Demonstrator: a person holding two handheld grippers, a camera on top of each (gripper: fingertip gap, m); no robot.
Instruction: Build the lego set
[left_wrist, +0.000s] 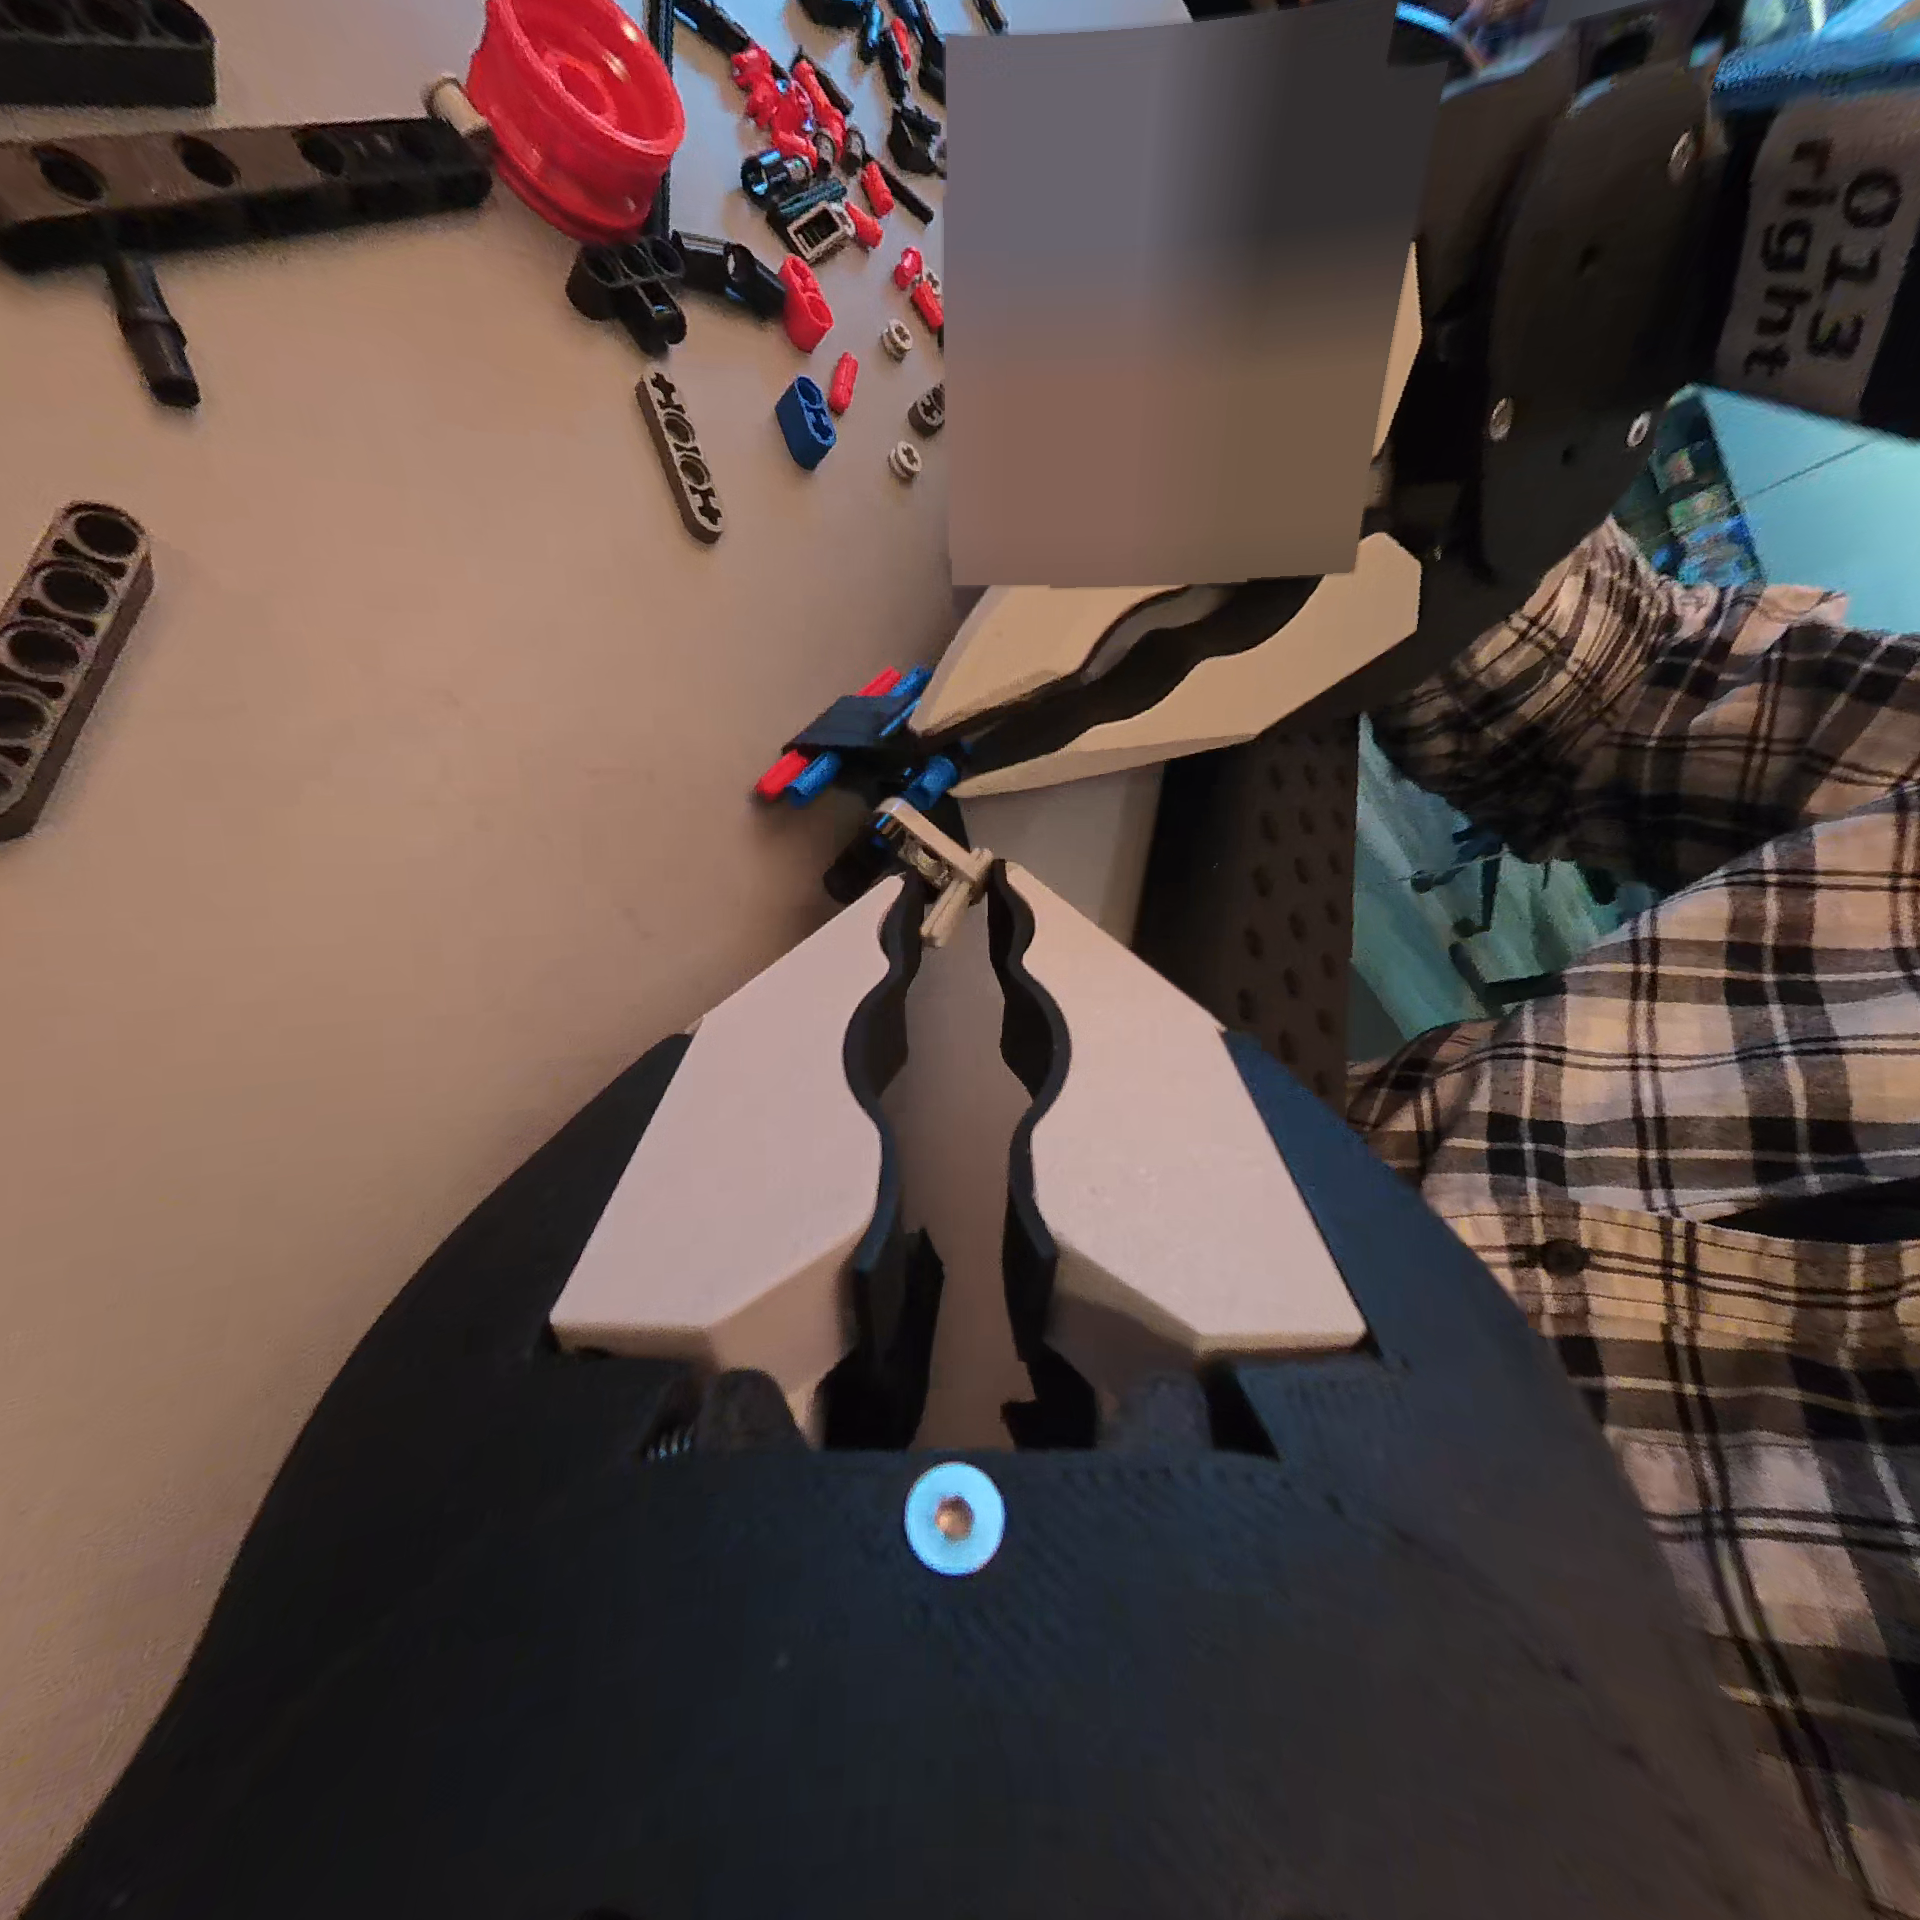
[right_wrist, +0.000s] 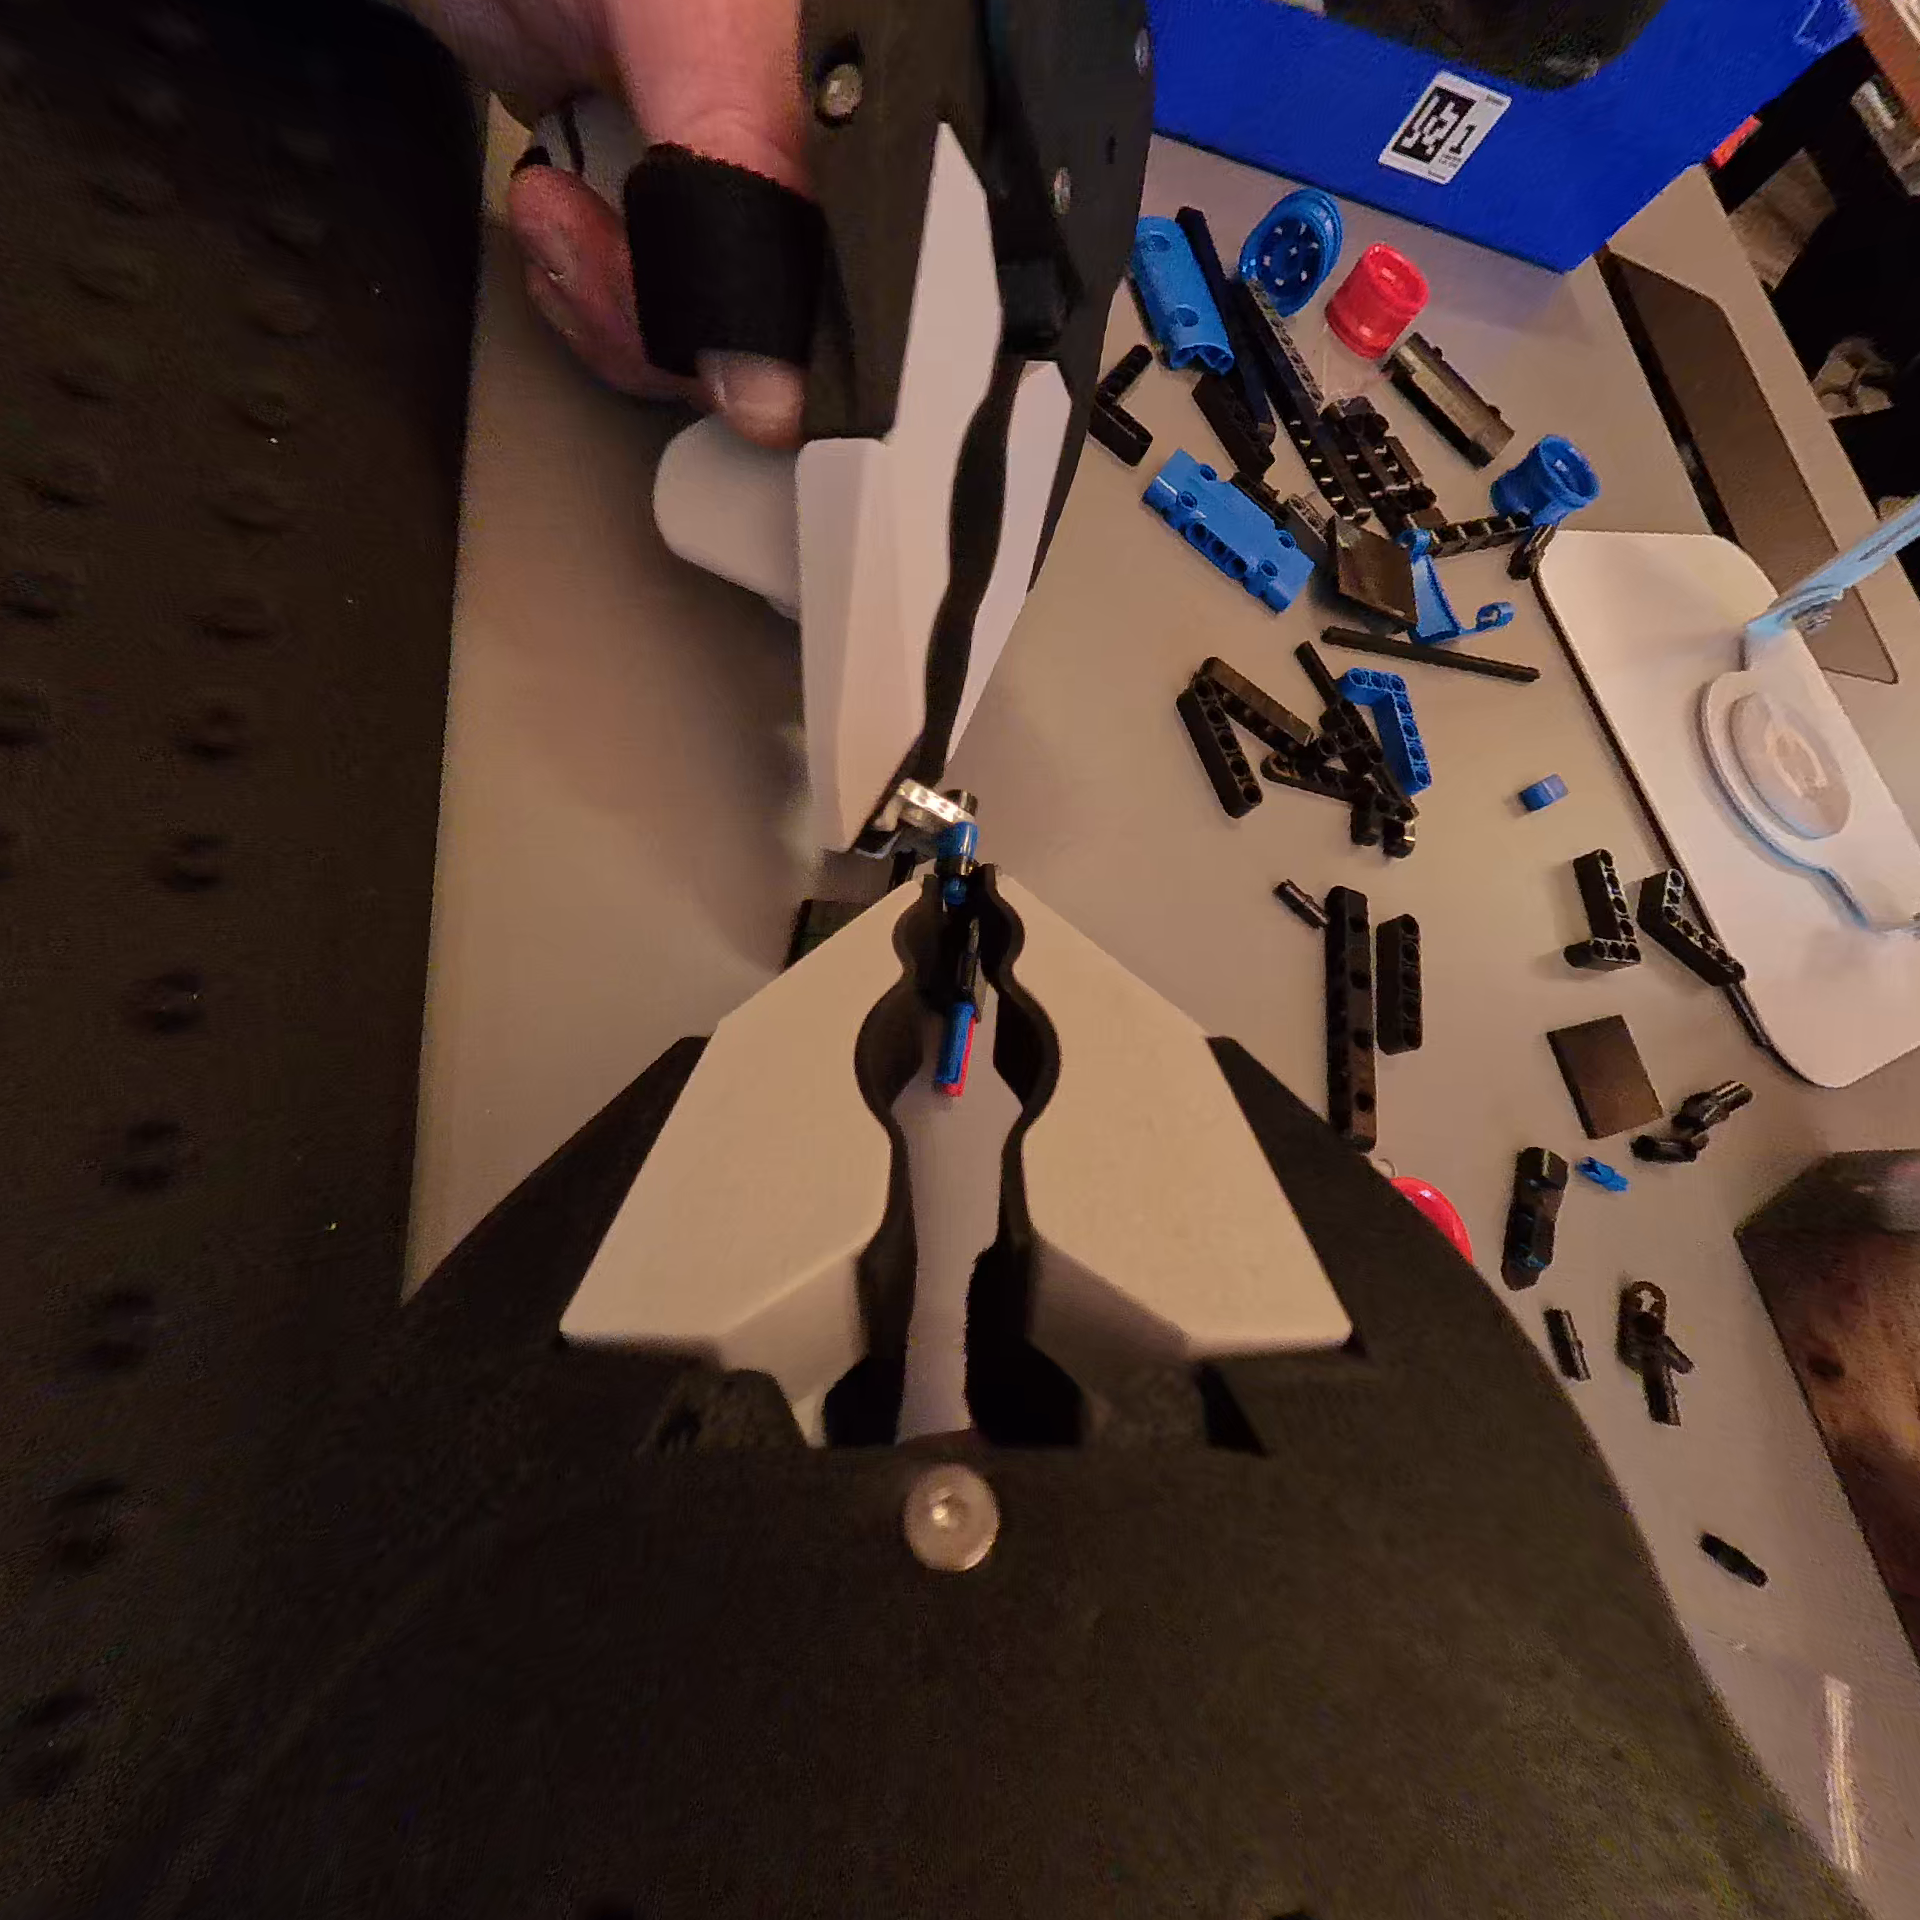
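Note:
My left gripper (left_wrist: 954, 883) is shut on a small grey lego piece (left_wrist: 940, 864) and holds it tip to tip against the right gripper (left_wrist: 940, 753). My right gripper (right_wrist: 954, 894) is shut on a small black piece with blue and red pins (right_wrist: 961, 977). That same piece shows in the left wrist view (left_wrist: 862, 743), just beyond the grey piece. In the right wrist view the left gripper (right_wrist: 914, 805) comes in from above with the grey piece (right_wrist: 928, 805) at its tips. The two pieces touch or nearly touch above the table's near edge.
Loose parts lie on the tan table (left_wrist: 416, 831): a red wheel (left_wrist: 571, 114), black beams (left_wrist: 239, 177), red pins (left_wrist: 805, 301), a blue connector (left_wrist: 805, 421). In the right wrist view lie blue and black beams (right_wrist: 1351, 748), a blue bin (right_wrist: 1455, 114) and a white board (right_wrist: 1662, 665). A plaid sleeve (left_wrist: 1662, 1039) is at right. Less than 4 cm separates the two grippers' tips.

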